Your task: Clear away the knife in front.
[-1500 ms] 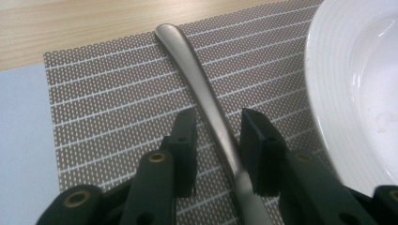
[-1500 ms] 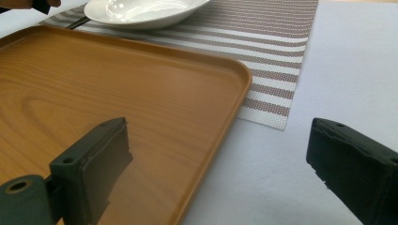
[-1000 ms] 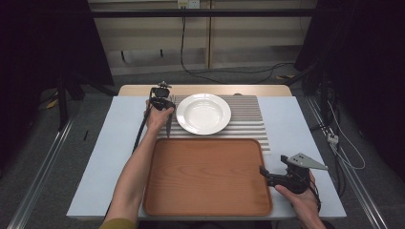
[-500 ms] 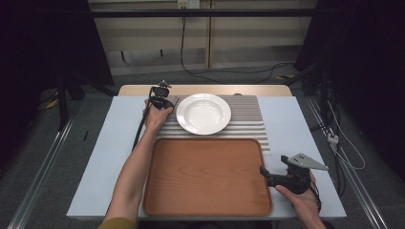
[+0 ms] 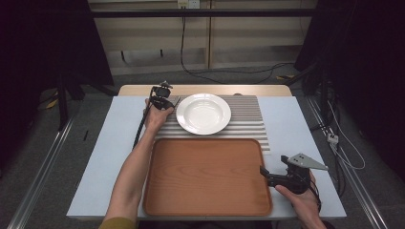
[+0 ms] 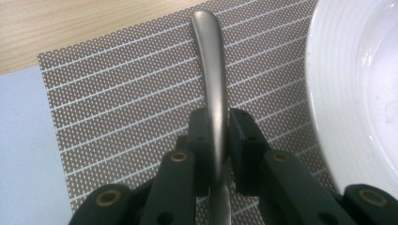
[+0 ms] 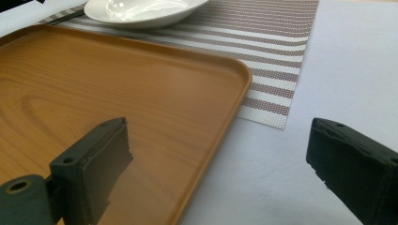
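My left gripper (image 5: 163, 97) is at the far left of the striped placemat (image 5: 246, 119), just left of the white plate (image 5: 203, 113). In the left gripper view its jaws are shut (image 6: 218, 129) on the grey metal handle of a utensil (image 6: 210, 61). The handle lies low over the placemat (image 6: 117, 93), and its other end is hidden under the gripper. The plate's rim (image 6: 347, 93) is close on the right. My right gripper (image 5: 265, 173) rests at the right edge of the wooden tray (image 5: 205, 176). It stands open (image 7: 220, 159) with nothing between its fingers.
The wooden tray (image 7: 117, 93) takes up the near middle of the pale blue table (image 5: 305, 124) and overlaps the placemat's near edge. The plate (image 7: 141, 9) holds nothing. A cable trails from the left gripper along the forearm.
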`<state>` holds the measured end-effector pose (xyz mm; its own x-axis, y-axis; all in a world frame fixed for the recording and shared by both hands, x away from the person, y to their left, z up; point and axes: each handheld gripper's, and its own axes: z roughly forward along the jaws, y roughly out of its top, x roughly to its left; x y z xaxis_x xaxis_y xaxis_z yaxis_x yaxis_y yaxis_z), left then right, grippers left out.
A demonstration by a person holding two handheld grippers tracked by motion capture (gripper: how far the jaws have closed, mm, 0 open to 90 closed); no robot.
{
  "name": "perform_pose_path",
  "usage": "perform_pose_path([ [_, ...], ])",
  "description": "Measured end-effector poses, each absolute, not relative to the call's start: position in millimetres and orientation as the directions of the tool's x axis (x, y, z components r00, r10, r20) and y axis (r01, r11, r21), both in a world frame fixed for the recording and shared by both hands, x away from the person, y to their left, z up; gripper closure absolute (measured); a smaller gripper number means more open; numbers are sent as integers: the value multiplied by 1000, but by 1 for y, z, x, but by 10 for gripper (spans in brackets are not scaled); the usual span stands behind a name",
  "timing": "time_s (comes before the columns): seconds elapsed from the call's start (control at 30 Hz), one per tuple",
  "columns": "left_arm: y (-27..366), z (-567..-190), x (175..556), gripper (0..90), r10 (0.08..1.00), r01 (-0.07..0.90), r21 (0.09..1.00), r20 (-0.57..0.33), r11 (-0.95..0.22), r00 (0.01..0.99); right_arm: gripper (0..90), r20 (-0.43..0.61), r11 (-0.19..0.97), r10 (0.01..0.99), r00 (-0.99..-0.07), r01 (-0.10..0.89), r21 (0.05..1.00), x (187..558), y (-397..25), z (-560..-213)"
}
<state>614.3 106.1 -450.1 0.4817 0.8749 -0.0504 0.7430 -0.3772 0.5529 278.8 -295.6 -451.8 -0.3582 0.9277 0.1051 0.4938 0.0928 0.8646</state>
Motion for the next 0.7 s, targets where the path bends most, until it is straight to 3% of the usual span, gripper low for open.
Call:
perform_pose_path([
  [0.7,121,-425,600,800,868,729,586,-84,-355,490,62,102,98,927,-361,494,864,279,-294,-452],
])
